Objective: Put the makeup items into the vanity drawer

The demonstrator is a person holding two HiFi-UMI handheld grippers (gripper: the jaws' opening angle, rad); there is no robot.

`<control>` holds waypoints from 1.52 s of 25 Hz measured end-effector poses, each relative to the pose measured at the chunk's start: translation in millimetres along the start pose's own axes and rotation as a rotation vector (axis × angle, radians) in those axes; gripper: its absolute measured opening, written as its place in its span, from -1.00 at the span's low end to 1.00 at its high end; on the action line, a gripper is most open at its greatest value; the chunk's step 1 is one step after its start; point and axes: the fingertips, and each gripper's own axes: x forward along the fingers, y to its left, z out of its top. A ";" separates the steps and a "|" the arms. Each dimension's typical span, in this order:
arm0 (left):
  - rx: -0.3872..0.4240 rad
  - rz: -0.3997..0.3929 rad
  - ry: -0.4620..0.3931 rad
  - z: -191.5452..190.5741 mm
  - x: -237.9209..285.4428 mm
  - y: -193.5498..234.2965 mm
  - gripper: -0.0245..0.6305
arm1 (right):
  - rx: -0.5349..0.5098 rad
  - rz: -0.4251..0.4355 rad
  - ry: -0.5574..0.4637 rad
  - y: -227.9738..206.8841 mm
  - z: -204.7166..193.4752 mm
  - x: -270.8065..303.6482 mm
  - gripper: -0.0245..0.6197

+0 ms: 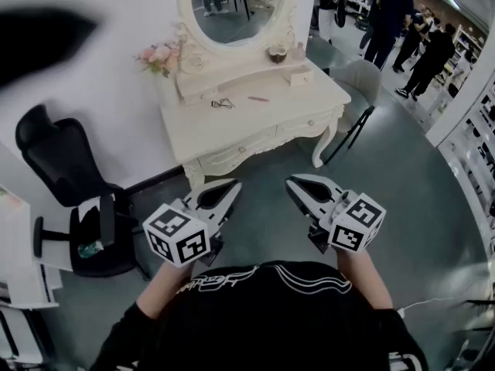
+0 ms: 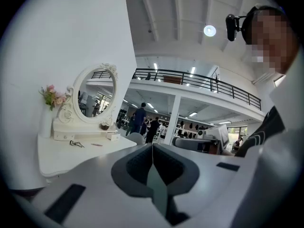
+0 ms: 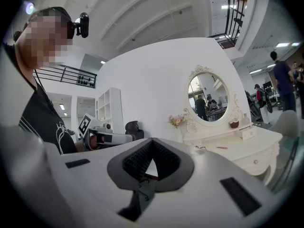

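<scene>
Cream-white carved vanity table stands well ahead of both grippers, drawers closed, slim pink pencil and black wire tool on top. Both the left gripper and right gripper are clenched, empty. A clumsy pinch could roll that pencil off.

Head view: sits on the person's head and looks forward and steeply down past the left gripper and right gripper. The vanity stands well ahead.
Left gripper view: rides close behind its own jaws and looks level along them. It is angled right, so the vanity lies far off at the left edge.
Right gripper view: also level and close behind its jaws, but angled left. The vanity is at the right.
Shared: all three views take in the vanity and its mirror. Both gripper views catch the head camera.
</scene>
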 end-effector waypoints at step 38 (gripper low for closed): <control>-0.144 0.264 0.060 1.3 147.5 218.9 -0.85 | 0.035 0.126 0.161 -238.1 -38.4 167.2 -0.16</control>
